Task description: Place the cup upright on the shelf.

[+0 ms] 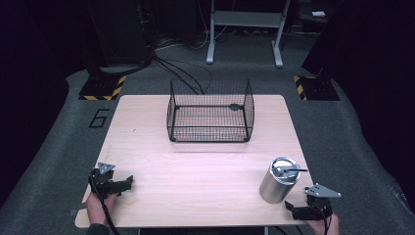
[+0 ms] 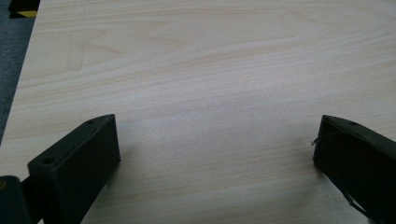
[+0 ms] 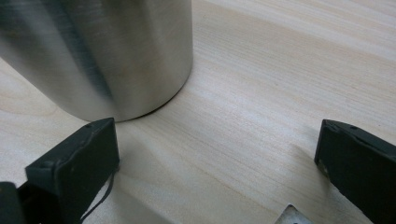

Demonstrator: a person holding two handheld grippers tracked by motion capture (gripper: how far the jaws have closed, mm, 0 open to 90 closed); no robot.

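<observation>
A brushed steel canister [image 1: 280,180] with a lid and a handle stands upright near the table's front right. Its lower wall [image 3: 102,51] rises just beyond the left jaw in the right gripper view. My right gripper [image 1: 296,209] lies low at the front right corner, just right of the canister, open, with bare wood between its jaws [image 3: 217,149]. My left gripper [image 1: 128,182] rests at the front left edge, open, jaws wide apart over bare tabletop [image 2: 217,144]. A black wire basket [image 1: 210,111] sits empty at the table's far middle.
The light wooden table [image 1: 195,166] has open surface between the grippers and the basket. Beyond it are grey carpet, cables, yellow-black striped stand bases [image 1: 103,88] and a metal frame [image 1: 244,29].
</observation>
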